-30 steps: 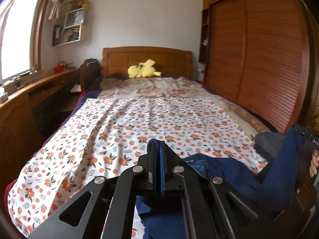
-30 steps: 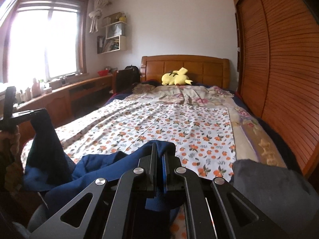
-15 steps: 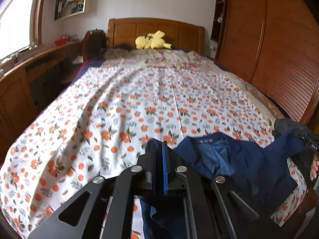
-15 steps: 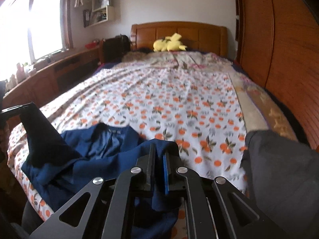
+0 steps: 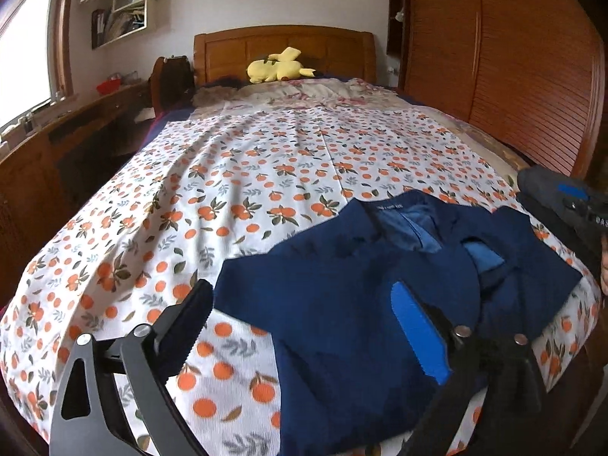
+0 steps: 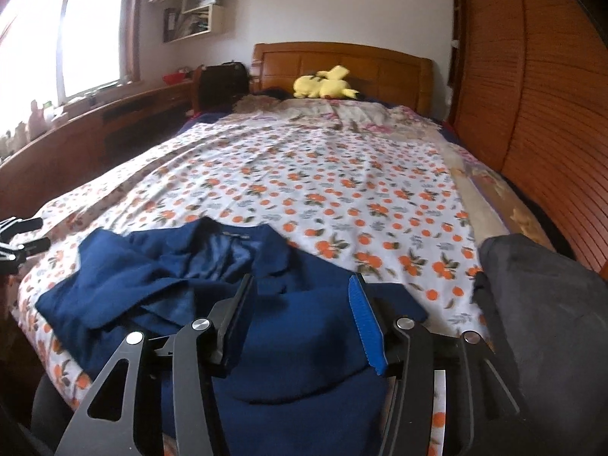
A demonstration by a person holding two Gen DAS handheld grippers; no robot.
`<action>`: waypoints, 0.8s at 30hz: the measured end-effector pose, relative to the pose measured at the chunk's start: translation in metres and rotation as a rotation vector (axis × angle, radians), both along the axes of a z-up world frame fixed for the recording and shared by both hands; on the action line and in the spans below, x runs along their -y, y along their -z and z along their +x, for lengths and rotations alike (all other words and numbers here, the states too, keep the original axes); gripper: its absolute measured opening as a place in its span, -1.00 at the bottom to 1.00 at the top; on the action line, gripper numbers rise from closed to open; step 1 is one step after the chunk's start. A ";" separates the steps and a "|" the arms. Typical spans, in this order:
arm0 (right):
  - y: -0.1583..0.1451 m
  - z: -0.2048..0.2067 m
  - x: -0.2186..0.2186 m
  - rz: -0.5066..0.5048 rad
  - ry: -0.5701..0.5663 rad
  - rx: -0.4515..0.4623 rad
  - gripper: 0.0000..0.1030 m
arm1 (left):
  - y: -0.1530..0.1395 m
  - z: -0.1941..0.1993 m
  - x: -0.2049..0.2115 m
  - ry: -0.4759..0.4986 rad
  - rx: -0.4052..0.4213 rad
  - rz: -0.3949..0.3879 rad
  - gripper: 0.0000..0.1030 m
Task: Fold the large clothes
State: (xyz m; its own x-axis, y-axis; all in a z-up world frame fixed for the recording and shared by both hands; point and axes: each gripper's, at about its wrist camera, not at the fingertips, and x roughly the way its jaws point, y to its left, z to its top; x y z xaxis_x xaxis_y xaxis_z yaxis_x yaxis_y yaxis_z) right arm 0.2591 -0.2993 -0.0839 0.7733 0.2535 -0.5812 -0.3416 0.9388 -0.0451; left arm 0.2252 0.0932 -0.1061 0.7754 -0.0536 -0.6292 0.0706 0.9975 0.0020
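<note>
A navy blue jacket [image 5: 361, 304] lies spread on the near end of the bed, collar toward the headboard, its lining showing. It also shows in the right wrist view [image 6: 182, 277]. My left gripper [image 5: 300, 304] is open, its fingers wide apart just above the jacket's left part. My right gripper [image 6: 302, 296] is open above the jacket's right part. Neither holds cloth. The right gripper [image 5: 581, 209] shows at the right edge of the left wrist view; the left gripper [image 6: 19, 239] shows at the left edge of the right wrist view.
The bed has an orange-print sheet [image 5: 285, 159], a wooden headboard [image 5: 285, 45] and a yellow plush toy [image 5: 277, 68]. A dark grey garment [image 6: 539, 304] lies at the bed's right near corner. A wooden wardrobe [image 5: 513, 57] stands right, a desk [image 5: 57, 133] left.
Both grippers came down with the jacket onto the bed and then opened, letting it go. The jacket now lies spread on the sheet.
</note>
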 end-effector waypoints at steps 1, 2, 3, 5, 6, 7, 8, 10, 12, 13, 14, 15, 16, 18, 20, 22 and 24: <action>0.001 -0.001 -0.007 -0.004 -0.012 -0.004 -0.06 | 0.001 -0.004 0.001 0.004 0.000 0.001 0.87; 0.003 -0.002 -0.013 -0.008 -0.023 -0.008 -0.06 | 0.003 -0.007 0.002 0.008 -0.001 -0.002 0.88; 0.005 -0.004 -0.023 -0.012 -0.041 -0.014 -0.06 | 0.004 -0.009 0.003 0.012 -0.003 -0.005 0.88; 0.010 -0.006 -0.034 -0.013 -0.061 -0.024 -0.06 | 0.007 -0.016 0.004 0.017 -0.001 -0.006 0.88; 0.013 -0.007 -0.041 -0.012 -0.074 -0.034 -0.06 | 0.008 -0.017 0.004 0.017 -0.001 -0.006 0.89; 0.016 -0.008 -0.046 -0.012 -0.084 -0.041 -0.06 | 0.009 -0.020 0.004 0.019 -0.001 -0.007 0.89; 0.019 -0.009 -0.052 -0.014 -0.096 -0.050 -0.06 | 0.010 -0.022 0.005 0.020 -0.001 -0.009 0.90; 0.026 -0.011 -0.065 -0.025 -0.120 -0.065 -0.06 | 0.012 -0.026 0.004 0.021 -0.003 -0.010 0.90; 0.034 -0.014 -0.076 -0.037 -0.146 -0.082 -0.06 | 0.015 -0.029 0.003 0.023 -0.010 -0.014 0.90; 0.038 -0.014 -0.080 -0.043 -0.157 -0.091 -0.06 | 0.016 -0.029 0.003 0.023 -0.012 -0.015 0.90; 0.041 -0.015 -0.084 -0.047 -0.165 -0.098 -0.06 | 0.018 -0.031 0.002 0.023 -0.014 -0.017 0.90; 0.045 -0.016 -0.088 -0.055 -0.174 -0.109 -0.06 | 0.019 -0.032 0.002 0.024 -0.017 -0.019 0.90; 0.049 -0.016 -0.092 -0.061 -0.180 -0.118 -0.06 | 0.020 -0.033 0.002 0.024 -0.020 -0.021 0.90; 0.053 -0.017 -0.097 -0.068 -0.187 -0.130 -0.06 | 0.023 -0.034 0.001 0.025 -0.024 -0.025 0.90; 0.056 -0.018 -0.103 -0.078 -0.199 -0.139 0.01 | 0.027 -0.035 0.000 0.025 -0.031 -0.025 0.91; 0.058 -0.019 -0.109 -0.095 -0.211 -0.138 0.09 | 0.030 -0.035 0.000 0.028 -0.039 -0.027 0.91; 0.060 -0.020 -0.116 -0.117 -0.227 -0.138 0.10 | 0.033 -0.036 0.002 0.035 -0.047 -0.026 0.91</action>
State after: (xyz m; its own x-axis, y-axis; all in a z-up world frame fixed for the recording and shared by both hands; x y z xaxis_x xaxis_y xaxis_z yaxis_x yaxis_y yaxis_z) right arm 0.2394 -0.1835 -0.1442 0.6155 0.3361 -0.7129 -0.5532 0.8285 -0.0871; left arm 0.1891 0.0916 -0.1396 0.7427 -0.0964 -0.6627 0.1044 0.9942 -0.0277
